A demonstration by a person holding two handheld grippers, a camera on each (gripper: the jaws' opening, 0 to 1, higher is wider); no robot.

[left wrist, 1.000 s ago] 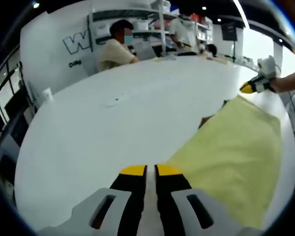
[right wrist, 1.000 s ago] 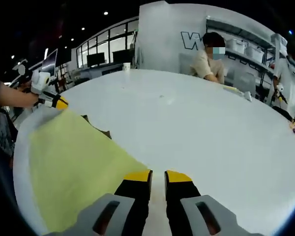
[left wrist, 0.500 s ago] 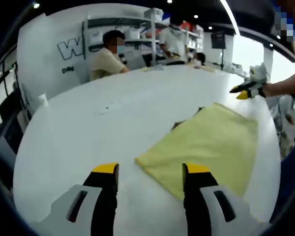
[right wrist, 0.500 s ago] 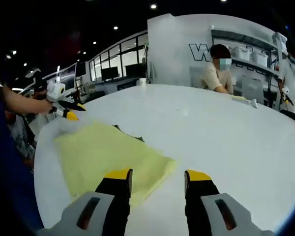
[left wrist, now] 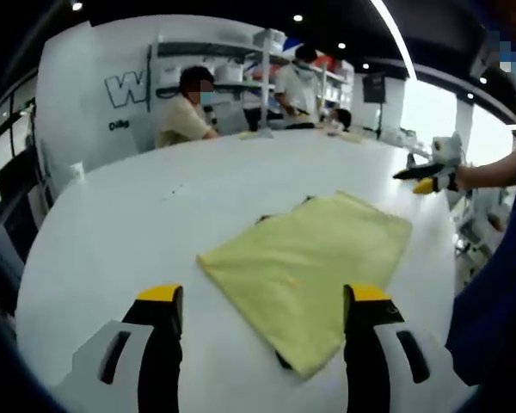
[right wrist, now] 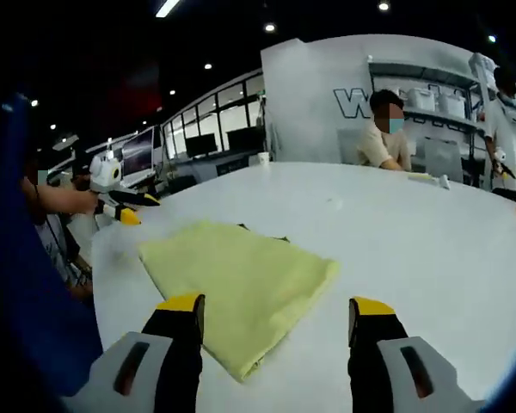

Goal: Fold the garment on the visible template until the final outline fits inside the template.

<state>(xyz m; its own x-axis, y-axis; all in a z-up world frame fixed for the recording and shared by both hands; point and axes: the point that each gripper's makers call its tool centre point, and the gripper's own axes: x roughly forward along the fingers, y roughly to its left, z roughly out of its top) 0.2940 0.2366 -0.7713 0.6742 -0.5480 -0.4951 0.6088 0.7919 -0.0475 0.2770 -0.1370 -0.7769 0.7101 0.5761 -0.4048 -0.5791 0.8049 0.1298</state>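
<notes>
Now, in the left gripper view, the left tool stands with its two jaws spread wide, and nothing is between them. Just ahead of the jaws lies the yellow garment, folded flat into a four-sided shape on the white desk. Small dark bits show at its far edge and at its near corner; they may belong to the template under it, but almost all of that is hidden and I cannot tell its outline. On the right side of this view the right tool is held above the desk edge, apart from the garment; it is small and seen from the side, so its state is not clear here. Behind the desk a seated person and shelves are visible, but blurred.

In the right gripper view, the left tool appears at the left, small, beside the desk. The garment lies in the middle, with a dark sliver at its far edge. The right tool has its jaws spread, holding nothing, and the garment's near corner lies between them.
</notes>
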